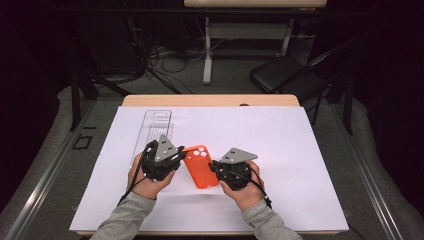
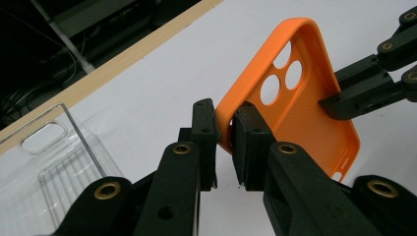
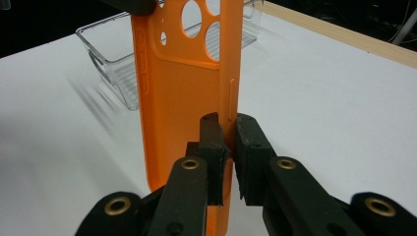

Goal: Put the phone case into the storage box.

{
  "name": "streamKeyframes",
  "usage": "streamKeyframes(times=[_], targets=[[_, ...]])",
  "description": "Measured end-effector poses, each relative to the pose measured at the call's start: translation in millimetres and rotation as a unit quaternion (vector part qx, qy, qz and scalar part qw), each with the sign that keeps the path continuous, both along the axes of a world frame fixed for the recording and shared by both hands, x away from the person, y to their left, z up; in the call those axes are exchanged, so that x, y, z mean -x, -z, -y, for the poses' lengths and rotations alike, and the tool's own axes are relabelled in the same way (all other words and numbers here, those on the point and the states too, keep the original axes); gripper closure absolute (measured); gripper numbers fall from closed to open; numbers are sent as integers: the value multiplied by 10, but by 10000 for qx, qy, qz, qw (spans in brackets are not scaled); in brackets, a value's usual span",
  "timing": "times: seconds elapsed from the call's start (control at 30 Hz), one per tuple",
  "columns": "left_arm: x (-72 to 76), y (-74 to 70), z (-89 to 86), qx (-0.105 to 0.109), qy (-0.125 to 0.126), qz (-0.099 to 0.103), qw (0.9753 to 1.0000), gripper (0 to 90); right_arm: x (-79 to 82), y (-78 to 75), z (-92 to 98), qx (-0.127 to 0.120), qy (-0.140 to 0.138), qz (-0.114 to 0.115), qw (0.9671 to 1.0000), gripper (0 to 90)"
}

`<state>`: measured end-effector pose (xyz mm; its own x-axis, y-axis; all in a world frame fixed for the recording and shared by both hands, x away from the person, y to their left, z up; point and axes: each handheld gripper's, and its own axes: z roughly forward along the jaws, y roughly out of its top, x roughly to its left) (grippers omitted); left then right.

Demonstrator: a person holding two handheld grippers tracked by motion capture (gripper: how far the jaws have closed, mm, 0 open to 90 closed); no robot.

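Jaws of the left gripper and right gripper each pinch an opposite side wall of the orange phone case, held off the white sheet. Behind the case lies a clear tray, its near end hidden by the left hand.

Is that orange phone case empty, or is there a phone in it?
Empty. The case shows its bare inner face, and the white table is visible through its camera holes. Both grippers pinch only its thin side walls.
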<state>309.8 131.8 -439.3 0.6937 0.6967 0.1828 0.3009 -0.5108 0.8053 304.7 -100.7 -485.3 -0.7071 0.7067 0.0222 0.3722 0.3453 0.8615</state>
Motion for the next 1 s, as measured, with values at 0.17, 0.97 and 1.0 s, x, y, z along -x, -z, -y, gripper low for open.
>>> streamKeyframes(times=[0.17,0.97,1.0], targets=[[1,-4,-4,5,-3,15,10000,810,-2,1,0,-8,-2,-3,10000,828],[-7,-3,-19,109,-20,-44,9999,810,-9,4,4,-87,-34,-37,9999,821],[-7,-3,-20,114,-21,-44,9999,810,-10,4,4,-87,-38,-39,9999,821]])
